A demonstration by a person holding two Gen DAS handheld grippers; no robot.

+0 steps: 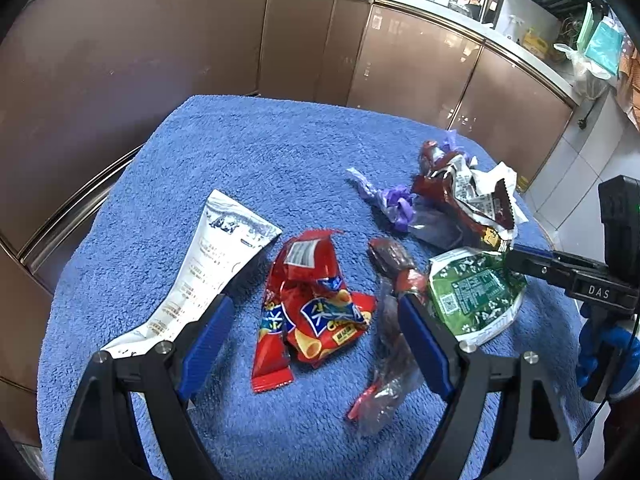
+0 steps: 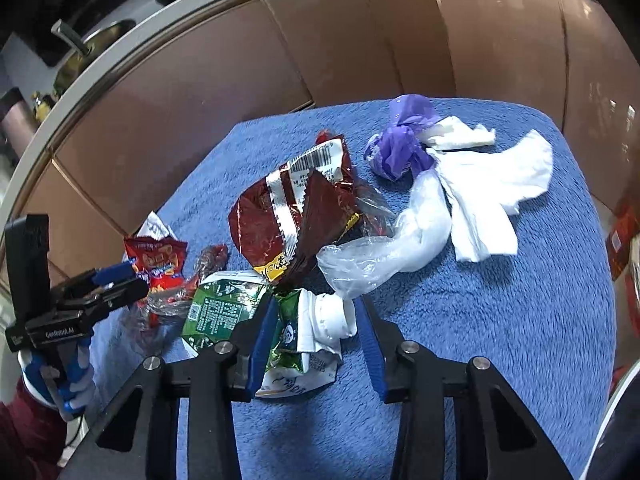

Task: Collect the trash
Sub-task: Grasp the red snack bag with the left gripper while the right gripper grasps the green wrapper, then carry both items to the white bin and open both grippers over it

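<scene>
Left claw [image 1: 316, 312] spread over red wrapper [image 1: 316, 316]; right claw [image 2: 316, 320] apparently loosely straddling green packet [image 2: 224, 312].

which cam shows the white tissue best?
Right wrist. The white tissue lies spread in full view on the blue towel, next to the purple bag. The left wrist view shows none of it; the crumpled red wrapper stands where it would be.

- We can't see the green wrapper [image 2: 218, 312] whole: right gripper [image 2: 316, 344] covers its near part.
- White tube [image 1: 208, 264]: lower end hidden behind left gripper [image 1: 316, 344] finger.
- Blue towel [image 2: 500, 320]: near edge cut off by the frame.
- Wrapper print too small to read.
</scene>
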